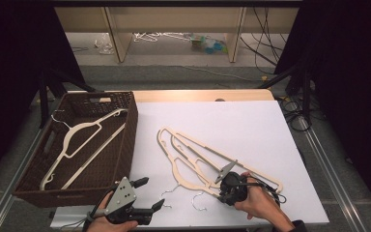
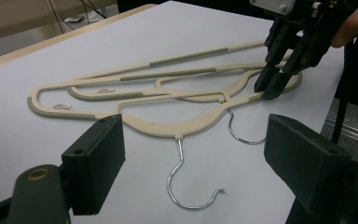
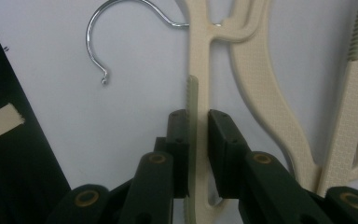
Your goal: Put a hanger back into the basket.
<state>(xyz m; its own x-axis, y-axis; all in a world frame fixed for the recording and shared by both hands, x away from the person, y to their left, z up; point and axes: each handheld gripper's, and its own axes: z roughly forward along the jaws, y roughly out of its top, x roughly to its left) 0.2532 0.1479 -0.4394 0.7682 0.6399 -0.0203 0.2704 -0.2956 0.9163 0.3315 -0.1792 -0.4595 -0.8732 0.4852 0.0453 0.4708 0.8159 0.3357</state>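
high view alone shows a hanger (image 1: 79,145) in the basket (image 1: 123,145)

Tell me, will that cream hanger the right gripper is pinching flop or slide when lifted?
Probably stiff: the cream hanger looks like thin moulded plastic, likely light. Held near one end by the right gripper, it may swing down, and its hook could snag the overlapping hanger.

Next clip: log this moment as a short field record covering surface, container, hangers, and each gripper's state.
surface: white sheet over a wooden table
container: brown wicker basket at the left, holding one cream hanger
loose hangers: two overlapping cream hangers on the sheet, chrome hooks toward the person
left gripper: open, holding nothing, near the basket's front corner
right gripper: jaws set either side of a hanger arm; whether they are clamped cannot be told
hands: one on each gripper
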